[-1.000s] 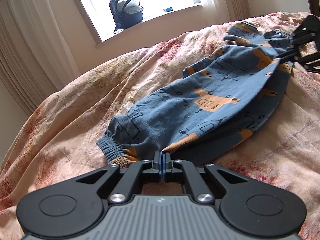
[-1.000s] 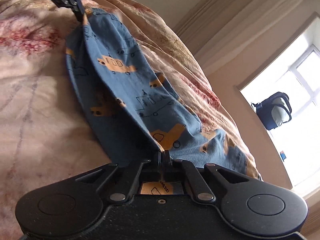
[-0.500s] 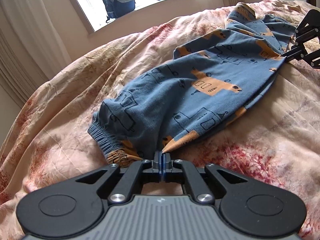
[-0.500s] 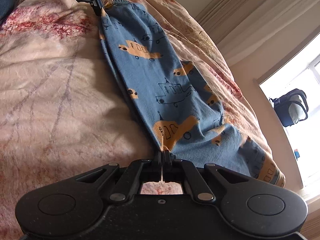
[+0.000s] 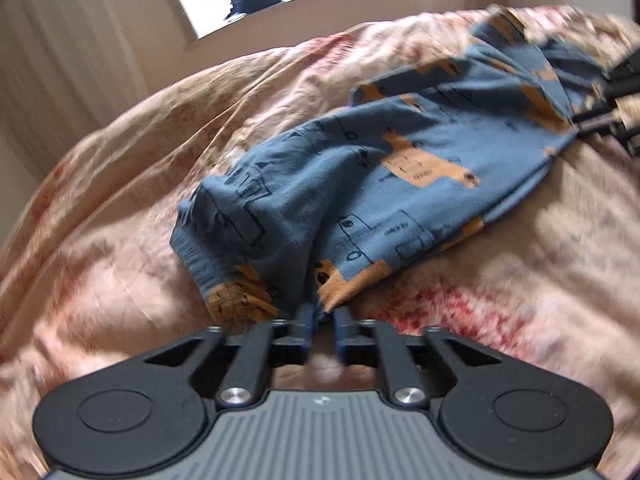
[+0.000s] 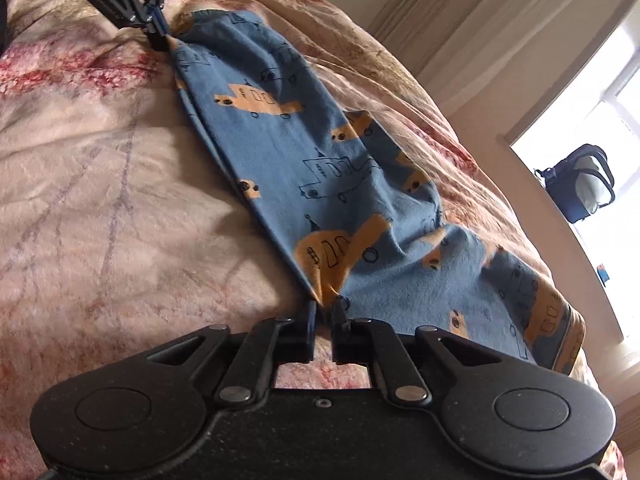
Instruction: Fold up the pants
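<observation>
- Pants [image 5: 384,184] lie stretched across the bedspread [image 5: 120,280], lower and flatter than before.
- Left gripper [image 5: 321,326] — clamped earlier — now parted, fabric corner loose between.
- Right gripper [image 6: 323,330] likewise parted.

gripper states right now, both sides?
Left hand-held gripper: open, fingers parted, pants edge lying between them, not clamped.
Right hand-held gripper: open, pants corner at its tips, released.

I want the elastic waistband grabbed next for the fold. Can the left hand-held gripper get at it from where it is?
Probably yes. The left hand-held gripper is open at the edge of the pants, and the waistband lies just beside it on the bedspread, uncovered, with nothing between them.
</observation>
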